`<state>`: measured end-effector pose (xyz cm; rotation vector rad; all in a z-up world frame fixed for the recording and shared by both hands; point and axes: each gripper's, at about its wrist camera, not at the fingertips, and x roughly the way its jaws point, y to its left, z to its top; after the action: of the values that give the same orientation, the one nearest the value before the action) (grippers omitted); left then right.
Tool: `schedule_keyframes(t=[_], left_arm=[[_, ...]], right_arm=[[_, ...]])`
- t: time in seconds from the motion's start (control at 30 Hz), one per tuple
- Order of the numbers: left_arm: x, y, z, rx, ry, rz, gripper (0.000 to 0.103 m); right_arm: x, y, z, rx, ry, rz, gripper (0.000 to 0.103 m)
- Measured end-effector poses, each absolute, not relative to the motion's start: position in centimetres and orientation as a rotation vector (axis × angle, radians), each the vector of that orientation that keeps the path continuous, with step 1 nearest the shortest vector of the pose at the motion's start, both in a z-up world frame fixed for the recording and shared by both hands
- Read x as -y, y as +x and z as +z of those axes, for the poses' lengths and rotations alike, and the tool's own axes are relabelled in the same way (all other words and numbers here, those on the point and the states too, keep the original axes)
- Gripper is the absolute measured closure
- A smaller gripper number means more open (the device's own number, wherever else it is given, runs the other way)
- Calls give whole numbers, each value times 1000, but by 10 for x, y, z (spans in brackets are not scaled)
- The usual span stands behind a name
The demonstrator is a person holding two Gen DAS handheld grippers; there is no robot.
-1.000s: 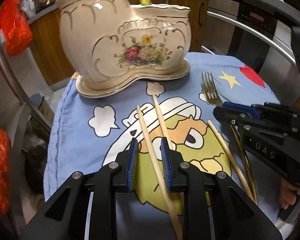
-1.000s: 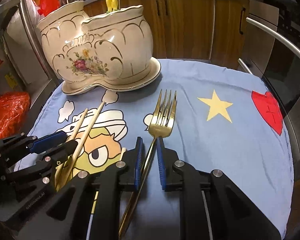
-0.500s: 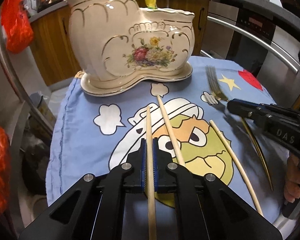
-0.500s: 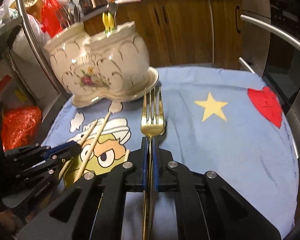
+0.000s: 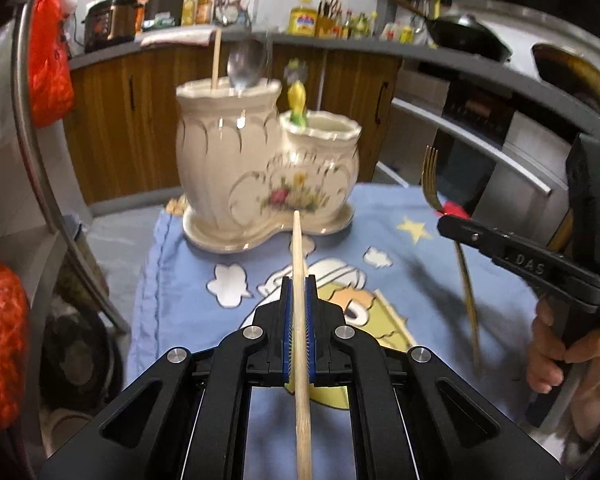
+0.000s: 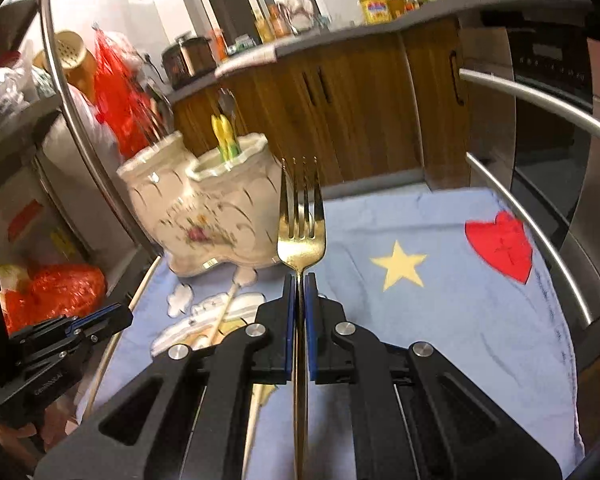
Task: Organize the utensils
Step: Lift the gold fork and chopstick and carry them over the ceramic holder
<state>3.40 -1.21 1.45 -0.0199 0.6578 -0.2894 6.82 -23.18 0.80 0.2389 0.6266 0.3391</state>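
The left gripper, black with blue pads, was pinched on a pale wooden chopstick that ran straight out between its fingers, its far tip raised above the light blue cartoon-printed cloth and pointing at the base of the cream ceramic two-compartment utensil holder with gold trim and a flower motif. The right gripper was clamped on the neck of a gold metal fork, tines pointing up and away, lifted clear of the cloth. In the left wrist view the fork stood to the right of the holder, with the right gripper's black body and the person's hand at the right edge.

The holder stood at the far left part of the cloth. Its taller left compartment held a wooden stick and a silver spoon; the shorter right compartment held a yellow-handled utensil.

Another pale chopstick lay on the cloth near the cartoon face, between the two grippers. A yellow star and a red heart were printed on the cloth's right side. Red plastic bags hung and lay at the left, and brown wooden cabinets stood beyond.
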Motion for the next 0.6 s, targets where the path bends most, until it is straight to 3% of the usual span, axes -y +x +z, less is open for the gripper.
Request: schedule_keyframes(t=[0.6], left_arm=[[-34,75,134,-339,-108,-284,97]], right_arm=[[210,95,99,-390,167,344,98]])
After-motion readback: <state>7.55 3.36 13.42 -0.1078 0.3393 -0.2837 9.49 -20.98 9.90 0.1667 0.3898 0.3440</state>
